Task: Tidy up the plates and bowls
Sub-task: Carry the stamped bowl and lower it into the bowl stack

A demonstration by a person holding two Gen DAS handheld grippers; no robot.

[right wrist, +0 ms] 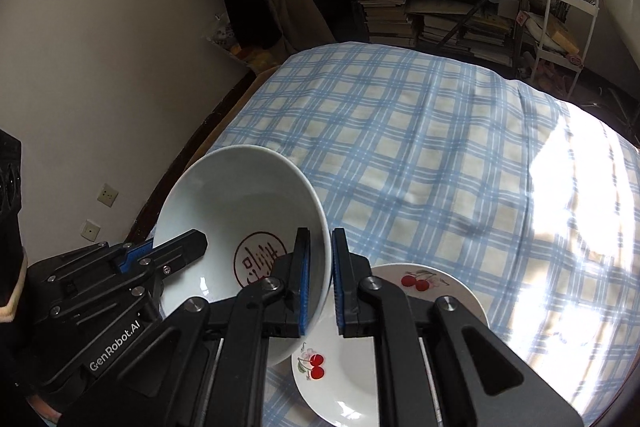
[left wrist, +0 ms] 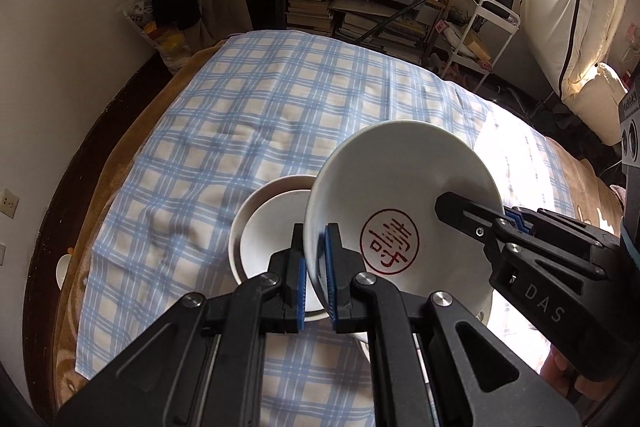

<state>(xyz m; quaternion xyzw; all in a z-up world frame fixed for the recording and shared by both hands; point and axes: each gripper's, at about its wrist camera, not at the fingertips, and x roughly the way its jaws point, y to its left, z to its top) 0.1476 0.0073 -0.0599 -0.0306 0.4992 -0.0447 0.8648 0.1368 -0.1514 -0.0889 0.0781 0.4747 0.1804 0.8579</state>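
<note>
Both grippers clamp opposite rims of one bowl (left wrist: 400, 211): left gripper (left wrist: 316, 279) on its near-left wall, right gripper (right wrist: 318, 279) opposite. Two-point hold keeps it steady, tilted, above the cloth (left wrist: 240, 115), beside the plates (left wrist: 276, 223)

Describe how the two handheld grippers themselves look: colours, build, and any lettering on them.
Both are matte black linkage frames with silver pivot bolts and blue ribbed pads lining the jaws. The left gripper carries white "GenRobot.AI" lettering on its side; the right gripper shows "DAS". A dark sleeve with a pale cuff shows behind the left one.
</note>
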